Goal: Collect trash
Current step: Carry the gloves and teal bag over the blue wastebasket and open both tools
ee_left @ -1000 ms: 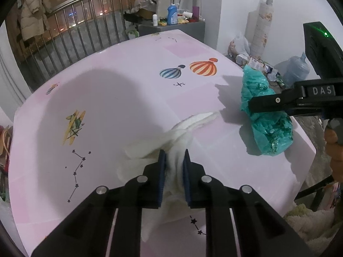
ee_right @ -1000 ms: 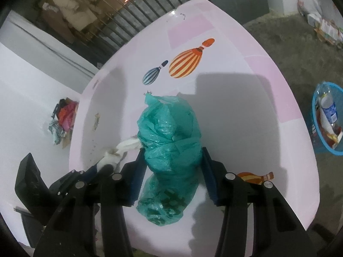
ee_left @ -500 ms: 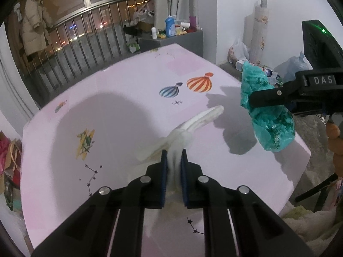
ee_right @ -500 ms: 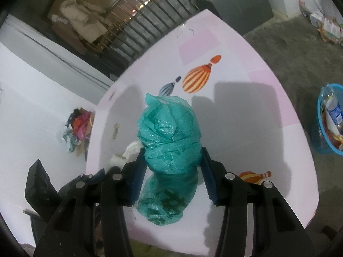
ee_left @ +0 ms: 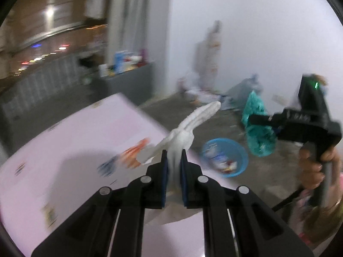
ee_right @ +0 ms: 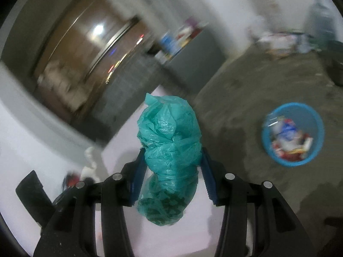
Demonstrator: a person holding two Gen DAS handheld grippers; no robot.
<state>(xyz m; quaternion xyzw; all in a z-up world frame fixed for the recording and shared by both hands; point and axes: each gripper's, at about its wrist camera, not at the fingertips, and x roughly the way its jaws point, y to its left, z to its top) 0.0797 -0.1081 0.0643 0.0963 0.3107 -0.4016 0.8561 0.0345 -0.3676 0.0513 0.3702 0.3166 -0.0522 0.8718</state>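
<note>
Pinching a white tissue wad (ee_left: 184, 132), the left gripper (ee_left: 173, 160) view shows the hand (ee_left: 315, 169) working the right gripper (ee_right: 171, 165), itself clamped on the teal bag (ee_right: 169, 141); blue basket (ee_right: 292, 133) clearer there.

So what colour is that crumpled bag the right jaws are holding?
Teal green, a thin crinkled plastic bag. It shows best in the right wrist view.

My tongs are black with blue pads (ee_left: 164, 177). I see a white tissue (ee_left: 182, 135), a teal green plastic bag (ee_right: 169, 147), a light blue basket (ee_right: 319, 132), and a pink table (ee_left: 64, 171) with orange and blue striped balloon prints.
</note>
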